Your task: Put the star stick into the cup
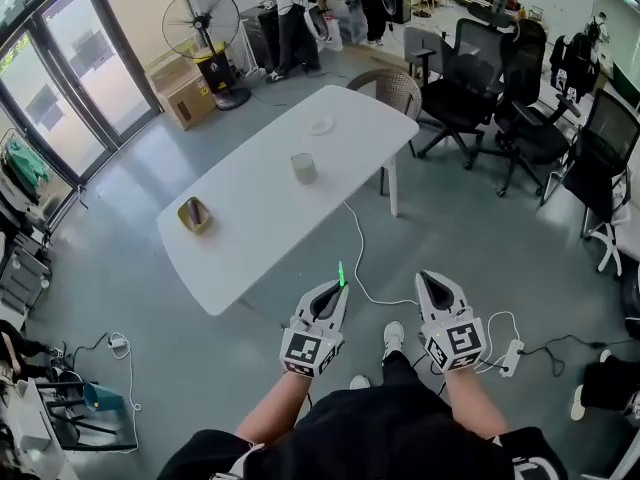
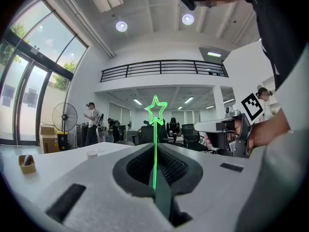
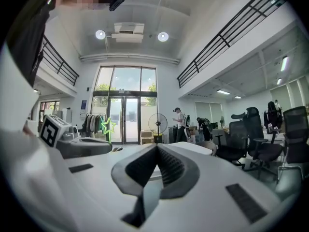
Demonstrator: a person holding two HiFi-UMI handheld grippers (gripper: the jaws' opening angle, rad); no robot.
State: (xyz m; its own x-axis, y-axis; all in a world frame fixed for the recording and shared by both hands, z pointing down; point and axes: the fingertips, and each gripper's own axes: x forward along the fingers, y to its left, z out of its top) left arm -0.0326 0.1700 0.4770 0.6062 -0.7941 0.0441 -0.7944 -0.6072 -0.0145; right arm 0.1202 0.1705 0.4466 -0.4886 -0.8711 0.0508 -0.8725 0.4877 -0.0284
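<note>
A thin green stick topped with an outlined star stands up from between the jaws of my left gripper, which is shut on it. In the head view the left gripper is held above the floor, short of the near edge of the white table, and the stick's green tip pokes out ahead of it. The pale cup stands upright near the table's middle, well beyond both grippers. My right gripper hovers beside the left one, shut and empty, and its own view shows the jaws closed together.
On the table lie a small white round lid at the far end and a yellowish box at the left. A white cable runs across the floor to a power strip. Office chairs stand at the right, a fan at the back.
</note>
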